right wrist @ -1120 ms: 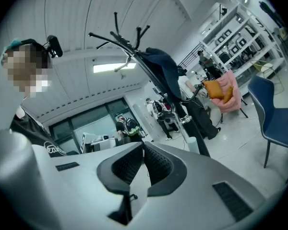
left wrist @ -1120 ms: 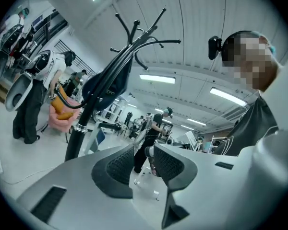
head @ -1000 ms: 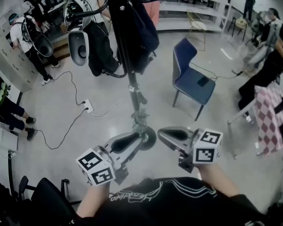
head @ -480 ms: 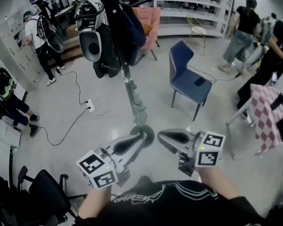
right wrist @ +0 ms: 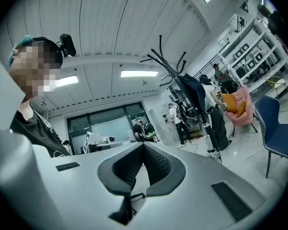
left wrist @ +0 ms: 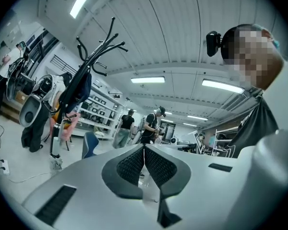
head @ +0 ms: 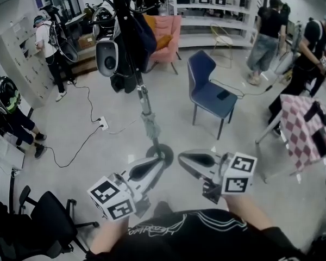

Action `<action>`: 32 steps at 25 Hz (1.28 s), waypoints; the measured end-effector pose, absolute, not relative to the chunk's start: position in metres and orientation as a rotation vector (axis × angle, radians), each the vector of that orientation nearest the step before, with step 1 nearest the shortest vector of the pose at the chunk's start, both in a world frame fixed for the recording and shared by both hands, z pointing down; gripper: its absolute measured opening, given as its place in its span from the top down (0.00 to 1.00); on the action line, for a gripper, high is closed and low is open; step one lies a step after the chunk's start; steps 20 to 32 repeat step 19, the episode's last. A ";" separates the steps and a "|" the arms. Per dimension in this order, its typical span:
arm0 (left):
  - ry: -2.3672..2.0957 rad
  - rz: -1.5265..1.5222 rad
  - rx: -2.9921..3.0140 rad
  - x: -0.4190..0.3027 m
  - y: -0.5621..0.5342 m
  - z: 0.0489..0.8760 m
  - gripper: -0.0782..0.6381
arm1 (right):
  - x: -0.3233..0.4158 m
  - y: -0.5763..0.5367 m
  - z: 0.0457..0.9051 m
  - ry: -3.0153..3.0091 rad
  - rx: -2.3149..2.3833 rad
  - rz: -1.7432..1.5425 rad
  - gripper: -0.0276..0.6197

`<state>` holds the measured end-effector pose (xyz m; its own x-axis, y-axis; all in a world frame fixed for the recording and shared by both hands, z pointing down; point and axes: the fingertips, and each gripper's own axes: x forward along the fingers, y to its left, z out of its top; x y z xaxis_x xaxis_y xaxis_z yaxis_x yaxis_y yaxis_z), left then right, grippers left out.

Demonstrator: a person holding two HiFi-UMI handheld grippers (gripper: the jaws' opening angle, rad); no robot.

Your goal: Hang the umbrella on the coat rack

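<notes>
The umbrella, as I am judging it, is the long dark blue folded shape hanging from the upper hooks of the coat rack. It is sitting high and well ahead of both claws, beside a dark coat and a white helmet-like item. The left claw is showing its pads clenched tip to tip with nothing between them, and the right claw is likewise clenched and empty. Both are pointing level, low and side by side, with the rack's pole rising ahead between them. So the hanging itself is looking done, and the step in hand is probably getting clear and checking the result. Doing that well is meaning keeping both claws away from the pole and the hanging load so nothing is getting knocked loose. It is also meaning watching that the umbrella is hanging still and settled on its hook, and minding the blue chair ahead to the right of the right claw. Whether the handle is fully hooked is too small to tell here.
</notes>
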<state>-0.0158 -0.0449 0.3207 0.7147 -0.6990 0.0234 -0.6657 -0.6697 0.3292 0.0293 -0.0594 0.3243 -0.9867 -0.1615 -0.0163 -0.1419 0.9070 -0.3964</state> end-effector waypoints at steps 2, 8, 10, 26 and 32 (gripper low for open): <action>-1.069 -0.148 2.605 -0.010 -0.037 0.324 0.89 | 0.032 -0.052 0.325 3.018 -0.237 -0.619 0.94; -1.075 -0.113 2.647 0.008 -0.017 0.318 0.89 | 0.048 -0.033 0.315 3.010 -0.243 -0.587 0.94; -1.060 -0.130 2.666 0.012 -0.012 0.310 0.89 | 0.052 -0.027 0.310 3.011 -0.248 -0.560 0.94; -1.015 -0.137 2.692 0.043 0.012 0.293 0.89 | 0.079 -0.004 0.293 3.028 -0.258 -0.483 0.94; -1.015 -0.137 2.692 0.043 0.012 0.293 0.89 | 0.079 -0.004 0.293 3.028 -0.258 -0.483 0.94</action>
